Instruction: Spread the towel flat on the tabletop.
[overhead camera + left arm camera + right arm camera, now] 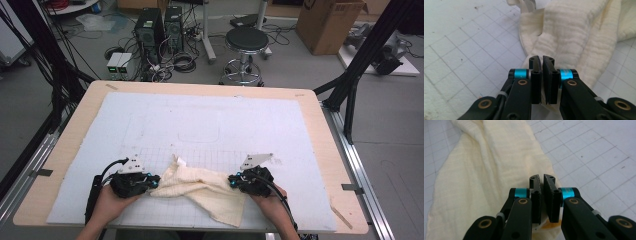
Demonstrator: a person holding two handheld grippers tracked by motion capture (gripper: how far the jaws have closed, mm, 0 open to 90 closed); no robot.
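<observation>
On the left of the high view, the person's left hand (112,200) comes in from the bottom edge and holds the left gripper (151,182), whose tips point right and meet the left edge of a crumpled cream cloth (202,189). In the left gripper view its two black jaws stand nearly together, with only a thin slit between the pads, and they sit right at the folded hem of the cloth (574,37); the fabric appears pinched between them. The cloth lies in a rumpled band across the near part of the white gridded mat (200,125), between the two grippers, with one corner sticking up at its upper left and another corner trailing toward the near edge of the mat. The mat covers most of the pale wooden table (75,130). On the right, the right hand (272,202) holds the right gripper (232,181), its tips pointing left into the cloth's right end. In the right gripper view those jaws are also drawn close together over the cloth (486,170), whose edge passes between and beneath them, so they look clamped on it. Beyond the table stand a black stool (246,42) and a cardboard box (327,22) on the floor.
</observation>
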